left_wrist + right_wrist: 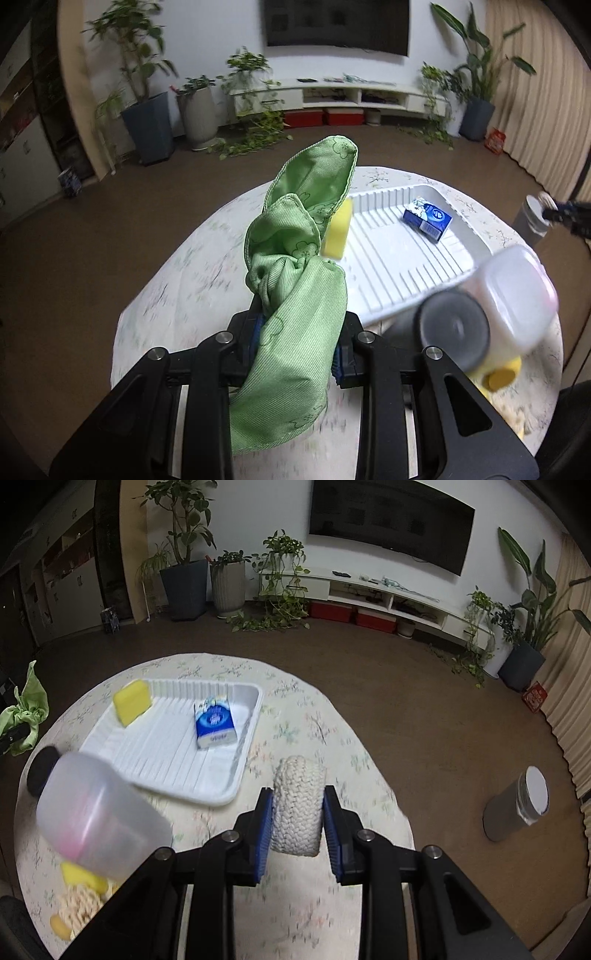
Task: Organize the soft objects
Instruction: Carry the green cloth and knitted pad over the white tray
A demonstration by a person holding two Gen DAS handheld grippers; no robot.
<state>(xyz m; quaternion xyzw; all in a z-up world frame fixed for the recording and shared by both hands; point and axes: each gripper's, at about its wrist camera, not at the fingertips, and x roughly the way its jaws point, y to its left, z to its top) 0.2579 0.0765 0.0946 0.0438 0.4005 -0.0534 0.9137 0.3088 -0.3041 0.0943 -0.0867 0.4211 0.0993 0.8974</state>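
A translucent bottle blocks the near-left approach to the tray.

The white ribbed tray serves as the landmark. Inside it, at its far left corner, sits a plain yellow sponge; near its middle lies a blue-and-white tissue pack. Under the tray, the desk wears a cream cloth printed with faint green and grey sprigs. Left of the tray hangs a light green cloth with a fine rib weave and outlined flowers. Right of the tray is an off-white knitted roll between blue-padded black jaws. Nearer than the tray stands a translucent frosted container showing pink within.
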